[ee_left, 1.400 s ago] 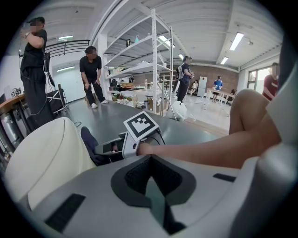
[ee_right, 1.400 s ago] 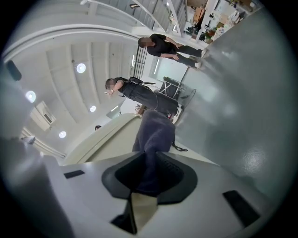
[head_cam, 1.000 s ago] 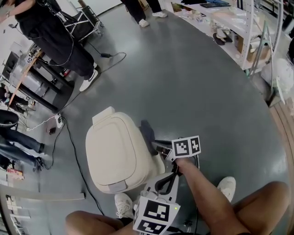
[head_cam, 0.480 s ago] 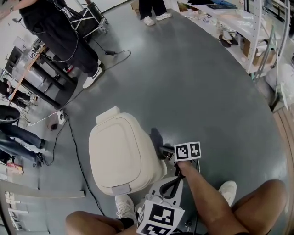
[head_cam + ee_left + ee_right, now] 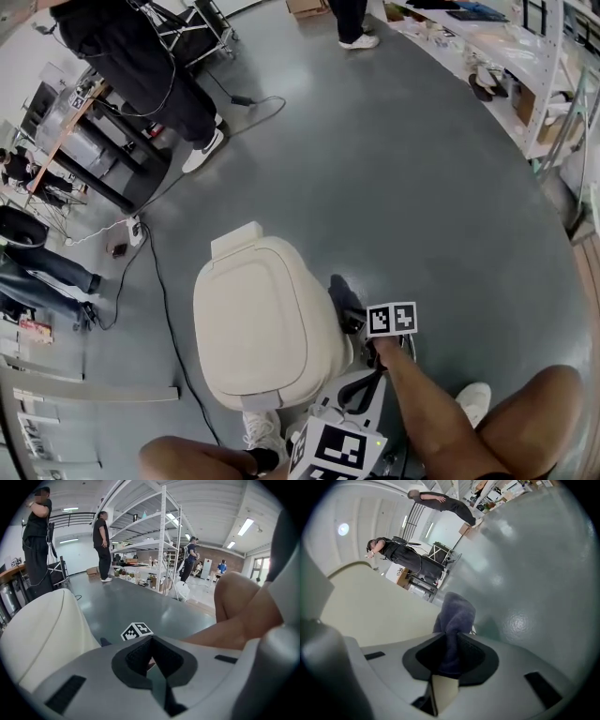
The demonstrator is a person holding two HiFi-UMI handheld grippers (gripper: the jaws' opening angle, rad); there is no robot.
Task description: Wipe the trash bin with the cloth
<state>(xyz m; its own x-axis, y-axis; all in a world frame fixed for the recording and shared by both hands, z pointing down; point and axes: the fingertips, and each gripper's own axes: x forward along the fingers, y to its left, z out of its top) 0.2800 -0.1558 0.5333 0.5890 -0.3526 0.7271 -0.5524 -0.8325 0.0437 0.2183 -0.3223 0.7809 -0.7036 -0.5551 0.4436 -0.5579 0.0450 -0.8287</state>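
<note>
Right gripper (image 5: 452, 651): jaws shut on a soft purple-grey cloth (image 5: 455, 613) that bunches and flops just beyond the tips. The cloth looks light and limp, and is best pinched through a thick fold, as here. A cream bin (image 5: 262, 328) stands on the floor (image 5: 422, 187) just left of these jaws. The cloth is at its side, but contact cannot be told. The bin's smooth plastic shell looks stiff and light, likely to slide if pushed hard. Left gripper (image 5: 151, 657): jaws together, holding nothing, bin to their left. From above, the lid hides the bin's lower walls, and the right gripper covers part of the cloth.
</note>
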